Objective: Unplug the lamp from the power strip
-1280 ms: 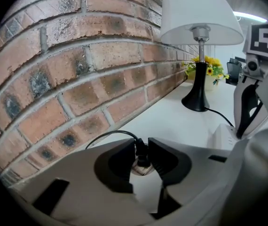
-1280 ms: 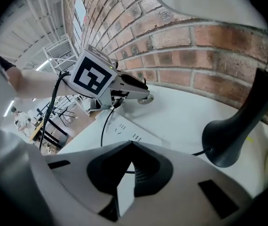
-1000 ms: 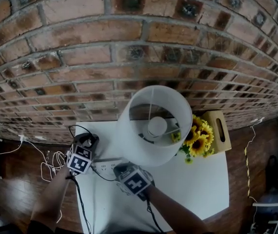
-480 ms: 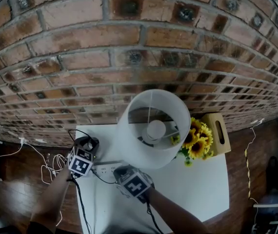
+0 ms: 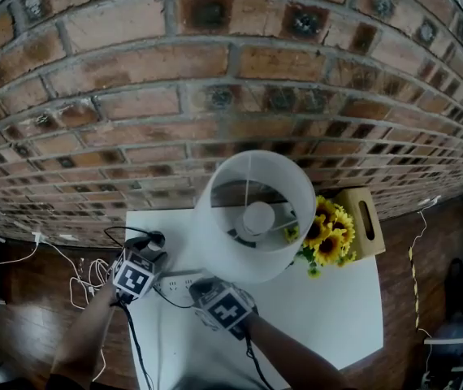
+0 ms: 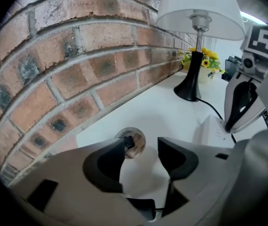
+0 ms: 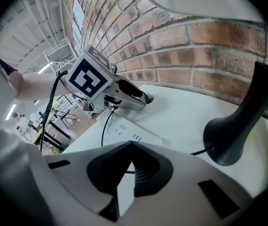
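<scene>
1. As its jaws have just been opening, left tool is released; plug lies at its left tip.
2. Right tool: clenched, empty, at strip.
3. Plug: likely light, rigid; grip body, not cord.

No words, brands or numbers are legible. Square black-and-white codes sit on the left cube behind the left claw and the right cube behind the right claw.
</scene>
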{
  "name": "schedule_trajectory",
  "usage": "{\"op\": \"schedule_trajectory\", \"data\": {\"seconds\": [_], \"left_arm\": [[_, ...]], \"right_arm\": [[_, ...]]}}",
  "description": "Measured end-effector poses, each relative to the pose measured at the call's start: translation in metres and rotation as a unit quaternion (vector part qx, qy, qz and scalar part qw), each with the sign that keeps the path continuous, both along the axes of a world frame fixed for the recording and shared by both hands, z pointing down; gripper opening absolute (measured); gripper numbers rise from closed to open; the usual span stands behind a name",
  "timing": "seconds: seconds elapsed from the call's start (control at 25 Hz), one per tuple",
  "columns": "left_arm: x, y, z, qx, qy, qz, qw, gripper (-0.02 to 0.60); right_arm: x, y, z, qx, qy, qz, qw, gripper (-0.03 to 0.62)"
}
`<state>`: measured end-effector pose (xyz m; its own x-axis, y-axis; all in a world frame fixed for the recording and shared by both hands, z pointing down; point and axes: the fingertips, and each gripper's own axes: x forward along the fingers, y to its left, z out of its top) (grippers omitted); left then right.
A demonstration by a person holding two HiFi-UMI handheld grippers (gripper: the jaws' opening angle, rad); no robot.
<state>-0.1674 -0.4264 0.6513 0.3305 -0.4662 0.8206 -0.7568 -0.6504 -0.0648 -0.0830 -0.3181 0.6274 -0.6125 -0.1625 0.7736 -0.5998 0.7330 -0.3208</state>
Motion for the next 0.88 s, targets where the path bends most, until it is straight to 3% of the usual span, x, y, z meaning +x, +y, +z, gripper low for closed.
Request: {"op": "schedule_trajectory", "data": {"seconds": [0.28, 0.56, 0.68, 0.76, 0.88], "left_arm": [[-0.002, 0.001, -0.016, 0.016, 0.032, -0.019, 0.9992, 0.239], [-0.015, -0.001, -0.037, 0.047, 0.086, -0.070, 0.9927, 0.229], [-0.026, 0.000, -0.043, 0.055, 0.098, -0.112, 0.9874, 0.128], [-0.029, 0.002, -0.046, 0.049, 0.111, -0.125, 0.9847, 0.015], [-0.027, 0.007, -0.052, 0.047, 0.122, -0.127, 0.9832, 0.015]], "right_arm": [[0.000, 0.000, 0.001, 0.001, 0.001, -0.001, 1.000, 0.003], [-0.001, 0.001, 0.001, 0.000, -0.002, -0.002, 1.000, 0.003], [0.000, 0.000, 0.001, 0.005, 0.004, -0.003, 1.000, 0.003], [0.000, -0.001, 0.001, 0.010, 0.008, -0.002, 1.000, 0.003], [0.001, -0.001, 0.002, 0.012, 0.015, -0.004, 1.000, 0.003]]}}
